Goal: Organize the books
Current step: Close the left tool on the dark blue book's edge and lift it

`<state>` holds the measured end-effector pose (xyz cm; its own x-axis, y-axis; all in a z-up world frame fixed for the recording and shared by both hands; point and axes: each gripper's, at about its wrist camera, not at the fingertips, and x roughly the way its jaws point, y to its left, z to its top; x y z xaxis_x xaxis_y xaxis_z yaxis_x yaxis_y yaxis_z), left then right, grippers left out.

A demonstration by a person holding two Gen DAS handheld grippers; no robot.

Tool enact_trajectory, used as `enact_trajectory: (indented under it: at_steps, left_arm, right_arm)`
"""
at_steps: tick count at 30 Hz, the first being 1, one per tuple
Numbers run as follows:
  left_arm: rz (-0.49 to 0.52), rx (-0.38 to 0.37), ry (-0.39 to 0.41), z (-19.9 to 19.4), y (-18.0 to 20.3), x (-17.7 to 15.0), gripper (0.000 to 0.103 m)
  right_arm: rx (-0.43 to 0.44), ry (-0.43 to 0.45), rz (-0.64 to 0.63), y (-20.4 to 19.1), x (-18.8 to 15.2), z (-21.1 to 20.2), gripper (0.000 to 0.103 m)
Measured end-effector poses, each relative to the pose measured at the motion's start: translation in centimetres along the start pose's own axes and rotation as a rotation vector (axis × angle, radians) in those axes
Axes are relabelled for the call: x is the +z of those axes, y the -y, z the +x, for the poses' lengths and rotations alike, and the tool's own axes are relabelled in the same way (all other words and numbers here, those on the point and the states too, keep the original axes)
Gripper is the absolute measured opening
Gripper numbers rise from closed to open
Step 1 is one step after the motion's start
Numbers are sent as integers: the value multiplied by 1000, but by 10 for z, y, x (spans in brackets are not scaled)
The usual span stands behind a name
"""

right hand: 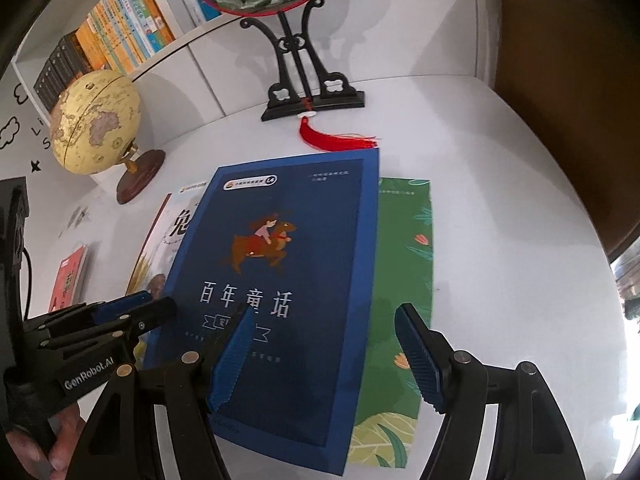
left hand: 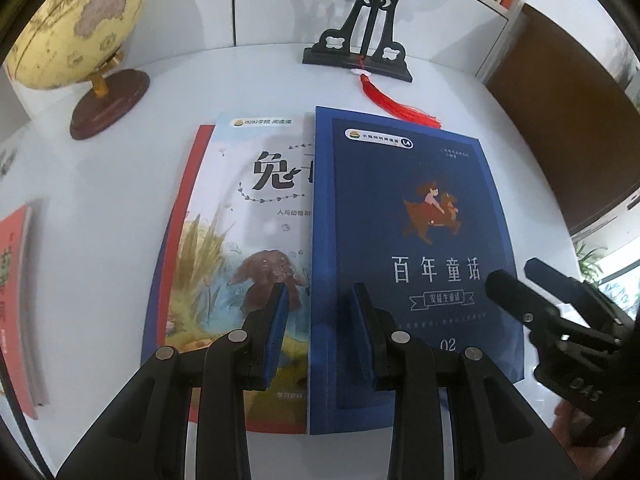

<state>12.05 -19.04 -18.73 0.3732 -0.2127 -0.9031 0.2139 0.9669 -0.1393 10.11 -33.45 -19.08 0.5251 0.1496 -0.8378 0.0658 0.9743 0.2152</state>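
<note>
Dark blue book [left hand: 412, 248] lies flat on white table [left hand: 100, 208], overlapping rabbit book [left hand: 240, 232] to its left and green book [right hand: 404, 280] to its right. Left gripper [left hand: 320, 320] hovers over its left edge, jaws slightly parted, empty. Right gripper [right hand: 324, 344] hovers over its right edge, jaws wider, empty.

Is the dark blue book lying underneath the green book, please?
No: in the right wrist view the dark blue book lies on top, covering the left part of the green book.

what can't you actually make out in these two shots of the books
- White book's title, left wrist view: right half covered by the blue book.
- Green book, right wrist view: mostly under the blue book; absent from the left view.
- Red book, left wrist view: cut by the edge, blurred.
- Shelf spines: too small to read.
</note>
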Motion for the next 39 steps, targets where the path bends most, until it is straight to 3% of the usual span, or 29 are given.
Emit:
enact_trajectory:
  at_steps: [5,17,19,23,26,31,39]
  left_arm:
    - [-16,-63,-10,5,-4,3,29]
    - [82,-83,-40,-3,0,-4,29]
    - [55,-109,-44,-1,-6,-5,29]
    - [21,-82,-27,2,-11,-1,29]
    - [21,-120,-22,2,-9,-2,29]
    - [24,-112,-16,1,-4,-1,30]
    - [-6,-161,4,-12,-15,0,30]
  right_arm:
    - [-2,-27,11,2,2,15,71]
    - [55,-54,2,-6,2,21,70]
    - [64,-47,-34,-9,2,16,70]
    - [21,-50,-15,1,2,20,70]
    - [16,-62,-2,9,1,24,70]
    - [97,-77,5,4,0,29,70]
    - [89,-79,-14,-5,0,19,71]
